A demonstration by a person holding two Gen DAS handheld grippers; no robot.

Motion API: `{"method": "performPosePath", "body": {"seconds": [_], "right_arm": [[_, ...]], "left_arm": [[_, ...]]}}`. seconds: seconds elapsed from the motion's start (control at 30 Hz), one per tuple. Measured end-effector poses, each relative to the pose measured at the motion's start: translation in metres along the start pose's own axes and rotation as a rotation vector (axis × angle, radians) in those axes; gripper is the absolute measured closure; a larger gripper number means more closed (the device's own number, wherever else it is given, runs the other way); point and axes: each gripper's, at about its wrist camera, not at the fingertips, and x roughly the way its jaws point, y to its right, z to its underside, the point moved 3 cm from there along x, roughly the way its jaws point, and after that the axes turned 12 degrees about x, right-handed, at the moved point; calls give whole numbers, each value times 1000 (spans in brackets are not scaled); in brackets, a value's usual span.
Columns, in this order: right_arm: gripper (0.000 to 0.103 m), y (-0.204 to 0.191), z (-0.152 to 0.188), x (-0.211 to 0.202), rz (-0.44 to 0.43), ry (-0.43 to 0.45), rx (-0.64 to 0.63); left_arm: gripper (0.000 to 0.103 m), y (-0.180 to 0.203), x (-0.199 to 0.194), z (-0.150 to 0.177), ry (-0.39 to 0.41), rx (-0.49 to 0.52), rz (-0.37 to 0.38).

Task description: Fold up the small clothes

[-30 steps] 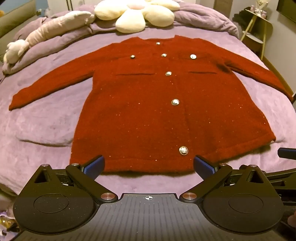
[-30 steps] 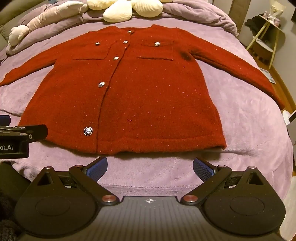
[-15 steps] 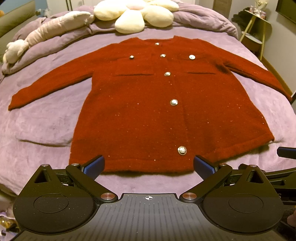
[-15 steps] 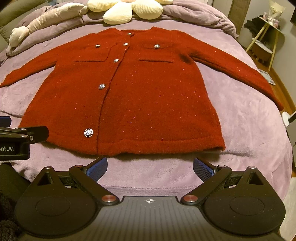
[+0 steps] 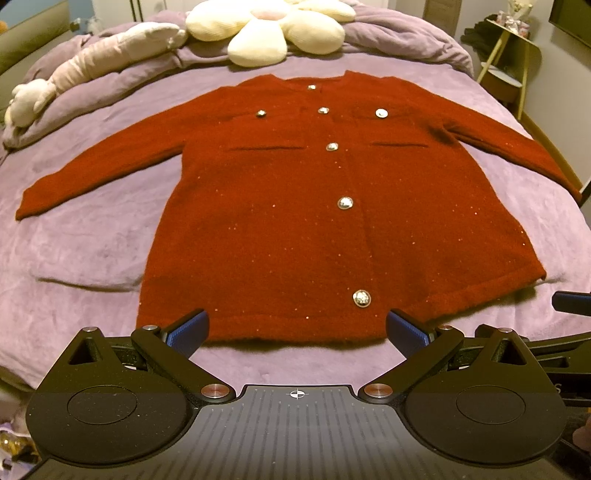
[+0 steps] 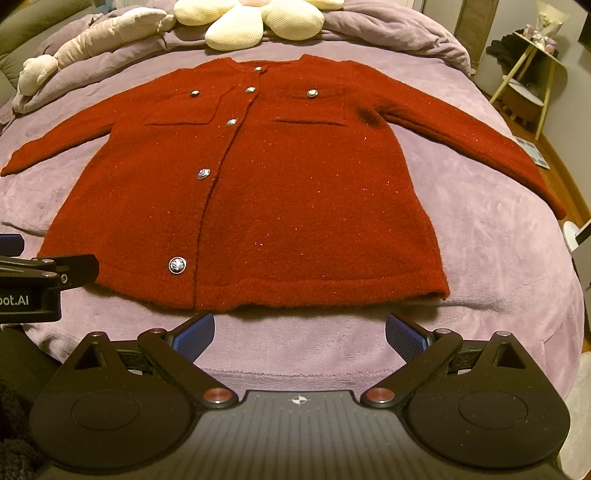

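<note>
A red buttoned cardigan [image 5: 280,206] [image 6: 295,192] lies flat and face up on the purple bedspread [image 5: 85,251], both sleeves spread out to the sides. My left gripper [image 5: 295,328] hovers just short of the hem near its middle, wide open, nothing between its blue pads. My right gripper [image 6: 299,332] is also wide open and holds nothing, a little before the hem's right half. The left gripper's body [image 6: 40,280] shows at the left edge of the right wrist view. The right gripper's fingertip [image 5: 570,301] shows at the right edge of the left wrist view.
A cream flower-shaped pillow [image 5: 273,26] and a long pale plush toy [image 5: 92,62] lie at the head of the bed on a bunched purple duvet [image 6: 388,29]. A yellow-legged side table [image 6: 532,74] stands on the floor to the right of the bed.
Both grippers have drifted slightly; in the right wrist view the cardigan sits a little lower in frame. Jaws stay open and the cardigan has not moved.
</note>
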Motion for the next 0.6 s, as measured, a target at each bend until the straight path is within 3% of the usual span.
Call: {"method": "performPosePath", "body": {"seconds": [0.6], "right_arm": [[4,1,1,-2,-1,4,8]], "left_arm": [[0,1,1,1,-6,-3,6]]}}
